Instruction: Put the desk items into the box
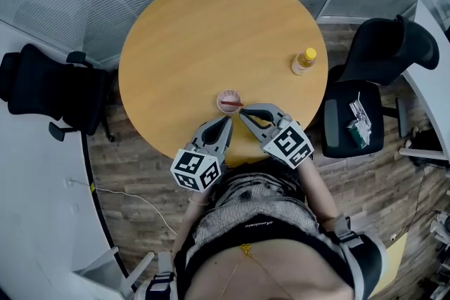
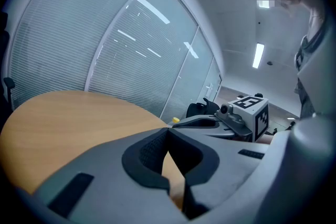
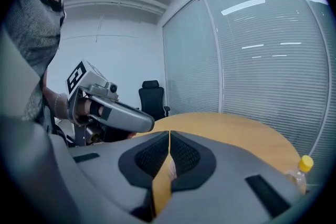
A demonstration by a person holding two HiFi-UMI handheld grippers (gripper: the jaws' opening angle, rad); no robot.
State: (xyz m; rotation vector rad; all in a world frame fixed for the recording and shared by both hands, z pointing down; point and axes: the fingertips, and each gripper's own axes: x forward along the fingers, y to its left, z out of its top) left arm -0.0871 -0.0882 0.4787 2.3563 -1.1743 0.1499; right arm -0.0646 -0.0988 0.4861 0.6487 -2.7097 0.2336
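Over the near edge of the round wooden tabletop (image 1: 211, 31) I hold both tools side by side in front of my torso, pointing away from me and dipping a little below level. My left tongs (image 1: 228, 120) angle inward to the right and my right tongs (image 1: 242, 112) angle inward to the left. The two noses form a narrow V, with their tips close together but apart. Each marker cube sits at the back end, nearest my body, with a wrist showing behind it.

Through the left gripper view, the left tongs are closed. The pad tips meet at the front, only a slit of tabletop shows in the hollow behind them, and nothing is caught there. Through the right gripper view, the right tongs are likewise pressed tip to tip with nothing gripped. Each camera sees the other tool reaching in beside it.

A small pink cup (image 1: 228, 101) stands on the tabletop just beyond the two noses, near the edge closest to me, with a thin red stick (image 1: 230, 104) lying across it. The right tongs' tip is just beside the cup's rim, and I cannot tell whether it touches. A clear bottle with a yellow cap (image 1: 304, 62) stands upright well off to the right, near the tabletop's rim.

One black office chair (image 1: 49, 91) sits off the left side. A second black chair (image 1: 373, 53) on the right carries a few small packets (image 1: 358, 121) on its seat.
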